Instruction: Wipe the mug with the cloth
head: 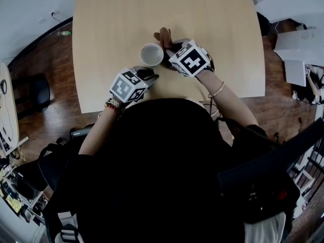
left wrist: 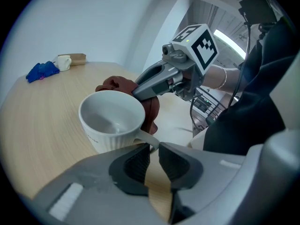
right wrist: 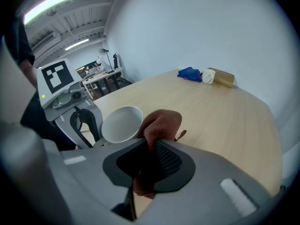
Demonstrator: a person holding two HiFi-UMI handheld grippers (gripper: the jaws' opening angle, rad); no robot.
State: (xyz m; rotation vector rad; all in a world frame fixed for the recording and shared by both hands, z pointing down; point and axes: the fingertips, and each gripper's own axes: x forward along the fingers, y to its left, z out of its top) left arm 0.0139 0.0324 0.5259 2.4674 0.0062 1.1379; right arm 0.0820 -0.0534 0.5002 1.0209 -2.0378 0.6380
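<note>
The mug [head: 151,54], white and ribbed, stands upright near the close edge of the pale wooden surface [head: 212,14], its handle pinched between the fingers of the left gripper [left wrist: 153,149]. The right gripper [right wrist: 149,146] has its fingers closed on the brown cloth [right wrist: 161,123], which hangs just beside the mug's rim. A blue bundle [right wrist: 190,74] lies at the surface's far end before a white wall [right wrist: 197,27], and the floor [head: 45,110] is dark wood.

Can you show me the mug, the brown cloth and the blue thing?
mug [left wrist: 111,121], left gripper view, its white inside
cloth [right wrist: 163,123], right gripper view, its bunched top
blue thing [right wrist: 190,74], right gripper view, its middle
</note>
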